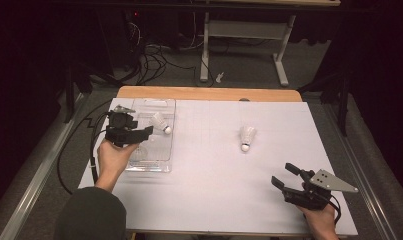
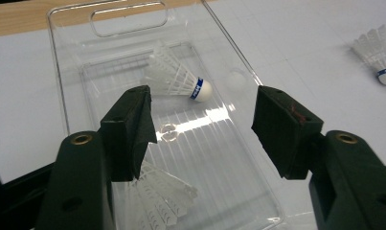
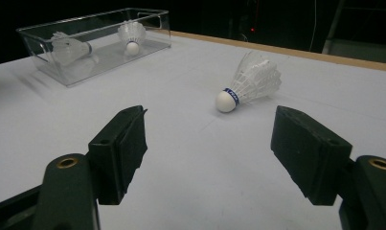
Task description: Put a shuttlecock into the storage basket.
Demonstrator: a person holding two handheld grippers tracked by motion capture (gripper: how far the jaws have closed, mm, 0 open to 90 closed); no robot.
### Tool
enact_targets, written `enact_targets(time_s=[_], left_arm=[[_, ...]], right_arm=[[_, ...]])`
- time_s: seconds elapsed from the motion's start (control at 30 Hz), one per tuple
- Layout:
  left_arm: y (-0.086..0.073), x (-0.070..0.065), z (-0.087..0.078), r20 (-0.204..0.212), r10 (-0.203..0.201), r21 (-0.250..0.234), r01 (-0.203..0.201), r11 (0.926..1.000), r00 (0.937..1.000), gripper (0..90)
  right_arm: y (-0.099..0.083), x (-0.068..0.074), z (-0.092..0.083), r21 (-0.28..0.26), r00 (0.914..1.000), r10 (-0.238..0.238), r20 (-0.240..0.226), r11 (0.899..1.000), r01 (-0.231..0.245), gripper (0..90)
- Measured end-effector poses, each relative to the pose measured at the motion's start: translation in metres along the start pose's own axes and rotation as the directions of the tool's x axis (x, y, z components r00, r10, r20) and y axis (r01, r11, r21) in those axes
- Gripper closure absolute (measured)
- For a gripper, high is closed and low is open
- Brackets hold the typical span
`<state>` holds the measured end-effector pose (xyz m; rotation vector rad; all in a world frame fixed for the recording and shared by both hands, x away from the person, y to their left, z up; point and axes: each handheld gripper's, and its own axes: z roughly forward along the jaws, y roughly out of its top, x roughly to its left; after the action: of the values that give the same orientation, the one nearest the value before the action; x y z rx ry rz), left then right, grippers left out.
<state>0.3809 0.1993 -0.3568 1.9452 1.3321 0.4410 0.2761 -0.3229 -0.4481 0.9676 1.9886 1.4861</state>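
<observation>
A clear plastic box [image 1: 165, 165] stands at the table's left. Inside it lie two white shuttlecocks, one toward the far end [image 2: 178, 79] with its cork pointing right, one at the near end [image 2: 157, 196]. A third shuttlecock [image 1: 247, 136] lies on the white table top right of centre, cork toward me. My left gripper [image 1: 143, 126] hovers over the box, open and holding nothing [image 2: 202, 120]. Near the front right edge, my right gripper [image 1: 281, 173] is open too, aimed at the loose shuttlecock [image 3: 250, 81], which lies some way ahead of its jaws [image 3: 210, 120].
A white sheet [image 1: 214, 170] covers the table, with a wooden strip [image 1: 209, 93] along the far edge. A black cable [image 1: 64, 165] trails off the table's left side. Beyond the table are a desk frame [image 1: 244, 35] and floor cables.
</observation>
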Motion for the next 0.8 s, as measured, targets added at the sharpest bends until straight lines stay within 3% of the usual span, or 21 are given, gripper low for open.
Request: enact_targets(time_s=[0.8], left_arm=[[-0.012, -0.026, -0.029, 0.060, 0.053, -0.118, -0.046, 0.9920, 0.9968, 39.0]], right_arm=[[0.000, -0.001, -0.001, -0.007, 1.0000, -0.001, 0.008, 1.000, 0.001, 28.0]])
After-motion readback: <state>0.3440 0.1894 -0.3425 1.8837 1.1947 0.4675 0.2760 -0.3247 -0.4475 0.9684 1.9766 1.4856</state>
